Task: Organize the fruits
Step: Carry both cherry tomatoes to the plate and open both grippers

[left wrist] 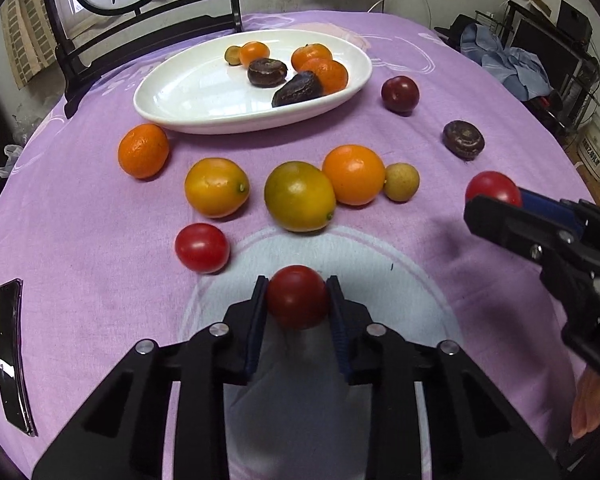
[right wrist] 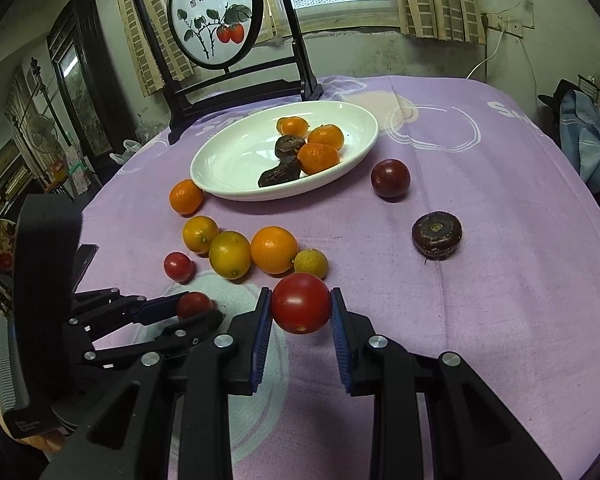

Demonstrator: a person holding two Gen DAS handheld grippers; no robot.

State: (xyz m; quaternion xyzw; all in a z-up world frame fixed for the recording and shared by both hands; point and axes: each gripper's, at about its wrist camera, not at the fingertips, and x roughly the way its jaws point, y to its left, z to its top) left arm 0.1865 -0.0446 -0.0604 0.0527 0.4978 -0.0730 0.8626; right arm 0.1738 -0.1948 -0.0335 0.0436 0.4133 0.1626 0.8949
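Your left gripper (left wrist: 297, 295) is clamped on a red tomato (left wrist: 297, 296) low over the purple cloth (left wrist: 100, 280); your right gripper (right wrist: 300, 306) pinches a second tomato (right wrist: 301, 303). The white plate (left wrist: 172, 100) lies straight ahead of both, beyond the row of citrus (left wrist: 300, 196), so each carry passes over that row. The right tomato looks lifted, though that is hard to tell.
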